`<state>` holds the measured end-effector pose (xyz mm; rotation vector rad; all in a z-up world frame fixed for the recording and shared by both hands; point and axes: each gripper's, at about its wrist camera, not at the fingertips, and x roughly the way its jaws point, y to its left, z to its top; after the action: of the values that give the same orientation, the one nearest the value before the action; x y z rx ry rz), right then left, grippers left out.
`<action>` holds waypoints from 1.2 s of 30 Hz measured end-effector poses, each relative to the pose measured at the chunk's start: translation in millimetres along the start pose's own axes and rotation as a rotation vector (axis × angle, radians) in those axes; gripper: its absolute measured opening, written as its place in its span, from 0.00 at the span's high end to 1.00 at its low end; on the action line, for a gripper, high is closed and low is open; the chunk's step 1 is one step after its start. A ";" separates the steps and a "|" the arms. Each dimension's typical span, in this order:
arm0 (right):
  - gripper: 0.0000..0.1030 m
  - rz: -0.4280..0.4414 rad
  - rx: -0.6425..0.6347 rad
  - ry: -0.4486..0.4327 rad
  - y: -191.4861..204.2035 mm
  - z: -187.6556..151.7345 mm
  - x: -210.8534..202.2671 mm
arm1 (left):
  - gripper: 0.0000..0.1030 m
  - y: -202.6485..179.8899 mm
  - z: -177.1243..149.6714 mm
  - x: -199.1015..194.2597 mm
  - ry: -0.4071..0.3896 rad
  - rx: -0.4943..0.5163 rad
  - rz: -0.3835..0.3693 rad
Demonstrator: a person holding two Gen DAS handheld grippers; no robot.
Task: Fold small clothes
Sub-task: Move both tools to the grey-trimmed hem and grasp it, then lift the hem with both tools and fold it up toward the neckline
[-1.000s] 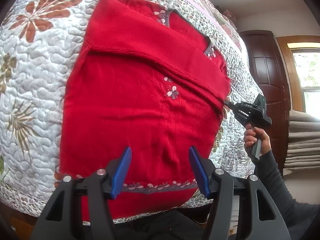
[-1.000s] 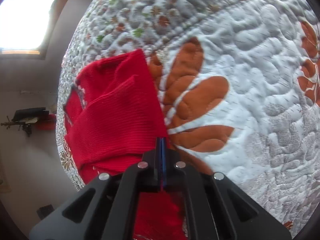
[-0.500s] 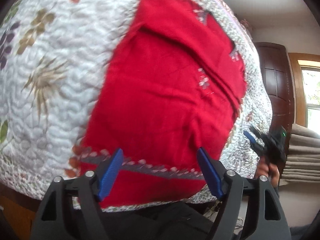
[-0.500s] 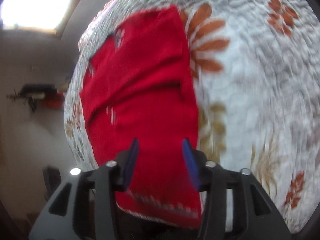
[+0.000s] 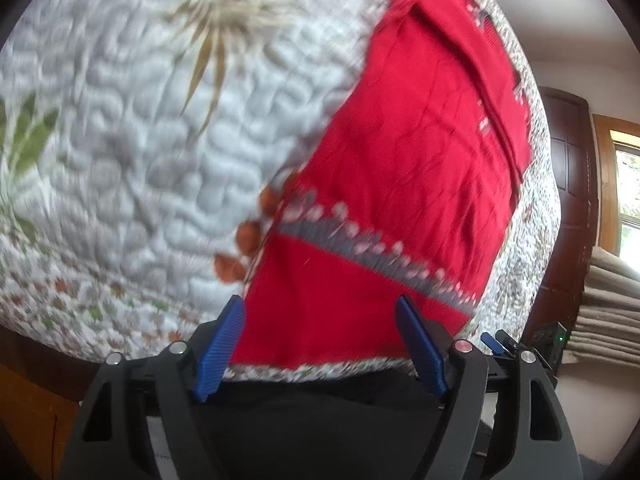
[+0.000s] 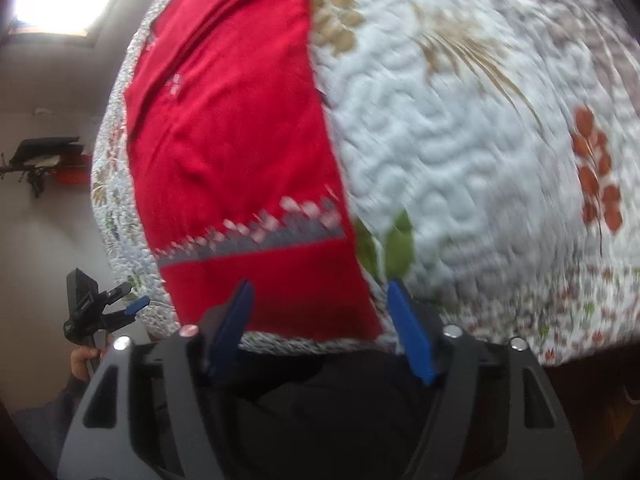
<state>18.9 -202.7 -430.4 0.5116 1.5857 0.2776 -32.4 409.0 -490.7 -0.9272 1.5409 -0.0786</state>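
Observation:
A small red sweater (image 5: 400, 160) lies flat on the quilted bedspread (image 5: 140, 140), sleeves folded across its chest. Its hem with a grey flowered band (image 5: 360, 248) is nearest me. My left gripper (image 5: 320, 320) is open and hovers just off the hem's left part, with nothing between its fingers. In the right wrist view the same sweater (image 6: 232, 120) runs away from the hem band (image 6: 260, 236). My right gripper (image 6: 320, 300) is open over the hem's right corner, holding nothing. Each gripper also shows in the other's view: the right gripper (image 5: 496, 340) and the left gripper (image 6: 128, 296), held by a hand (image 6: 82, 356).
The bedspread (image 6: 460, 140) spreads wide beside the sweater, and its edge drops off just under the hem. A dark wooden door (image 5: 568, 200), a window (image 5: 628, 200) and stacked beige cloth (image 5: 608, 300) stand past the bed. A wall shelf (image 6: 48, 152) is at the left.
My right gripper let go of the folded sleeve, opened, and drew back to the hem. My left gripper shifted down and left along the hem, staying open.

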 end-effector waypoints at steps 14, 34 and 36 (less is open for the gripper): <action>0.31 0.022 0.042 0.116 -30.0 -34.7 66.6 | 0.25 28.0 -11.0 41.4 0.090 -0.046 -0.026; 0.86 0.073 0.044 0.159 -26.0 -32.0 82.8 | 0.86 16.8 -12.1 52.6 0.094 -0.003 0.059; 0.92 0.078 0.041 0.154 -26.8 -32.2 77.8 | 0.93 19.4 -13.7 45.5 0.080 -0.011 0.027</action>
<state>-18.3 -184.4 -508.4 0.5967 1.7264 0.3509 -49.4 389.3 -534.9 -0.9212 1.6286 -0.0889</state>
